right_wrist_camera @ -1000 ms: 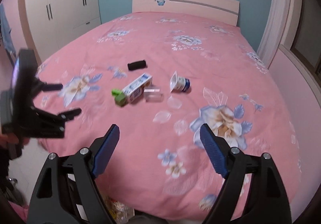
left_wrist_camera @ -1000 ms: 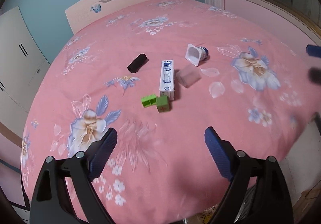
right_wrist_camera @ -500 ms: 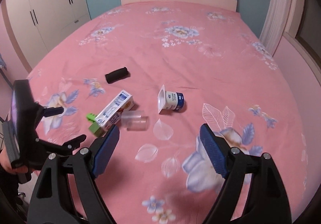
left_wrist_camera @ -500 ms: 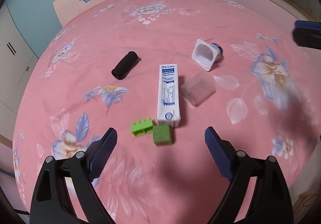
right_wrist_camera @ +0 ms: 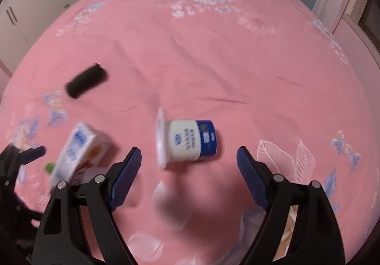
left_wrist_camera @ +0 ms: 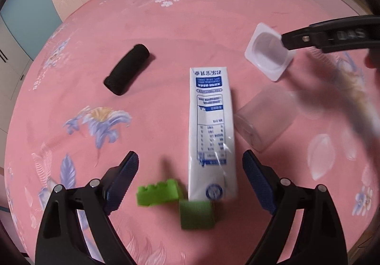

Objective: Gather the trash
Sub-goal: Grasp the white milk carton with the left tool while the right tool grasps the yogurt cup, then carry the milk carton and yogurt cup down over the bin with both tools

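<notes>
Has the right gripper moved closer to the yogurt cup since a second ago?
Yes. The right gripper has advanced toward the yogurt cup, which now lies just ahead between its open fingers.

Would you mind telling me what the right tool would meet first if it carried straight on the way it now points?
Most likely the yogurt cup, lying on its side on the pink bedspread between the open fingers of the right tool. Blur makes depth uncertain, but nothing shows in front of it.
</notes>
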Demonstrator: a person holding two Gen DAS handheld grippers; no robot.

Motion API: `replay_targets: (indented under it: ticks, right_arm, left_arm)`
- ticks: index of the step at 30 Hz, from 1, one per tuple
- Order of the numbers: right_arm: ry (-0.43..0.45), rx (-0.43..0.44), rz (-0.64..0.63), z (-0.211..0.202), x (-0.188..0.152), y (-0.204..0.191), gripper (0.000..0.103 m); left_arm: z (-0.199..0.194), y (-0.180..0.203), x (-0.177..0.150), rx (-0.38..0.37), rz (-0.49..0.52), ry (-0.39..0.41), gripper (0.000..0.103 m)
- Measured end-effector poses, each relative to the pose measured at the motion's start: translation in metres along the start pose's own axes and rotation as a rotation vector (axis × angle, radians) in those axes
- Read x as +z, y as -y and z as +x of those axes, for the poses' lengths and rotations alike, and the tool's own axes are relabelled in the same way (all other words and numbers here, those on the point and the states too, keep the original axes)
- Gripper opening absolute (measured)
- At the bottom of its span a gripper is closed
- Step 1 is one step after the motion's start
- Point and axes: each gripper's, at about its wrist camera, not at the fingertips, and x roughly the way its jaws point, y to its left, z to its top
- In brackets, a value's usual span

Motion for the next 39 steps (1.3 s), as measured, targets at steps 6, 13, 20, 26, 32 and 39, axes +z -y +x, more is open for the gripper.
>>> replay_targets:
  ticks: [6,13,20,26,32,39]
  right_arm:
    - [-0.058,0.062,0.049,0.049,0.011,0.012,0.081]
    - [-0.062,0.089,0.059,0.071,0.014,0.006,0.068]
    - [-0.053,0.072,0.029,0.063,0.007,-0.006,0.062]
    - [-0.012,0.048,0.001,0.027,0.003,-0.014,0.062]
    - [0.065,0.044,-0.010,-0.041,-0.004,-0.022,0.062]
    - [0.188,0.032,-0.067,-0.149,-0.022,-0.049,0.062]
  left_arm:
    - [0.029,-0.007,0.007,-0.026,-0.021,-0.028,0.088]
    - [0.043,-0.007,0.017,-0.086,-0.045,-0.025,0.054]
    - [0.037,-0.005,0.018,-0.114,-0.061,-0.027,0.038]
    - [0.003,-0.016,0.015,-0.108,-0.084,0.017,0.038]
    - [-0.059,-0.022,0.007,-0.085,-0.089,0.086,0.038]
    - [-0.156,-0.026,-0.006,-0.041,-0.085,0.203,0.038]
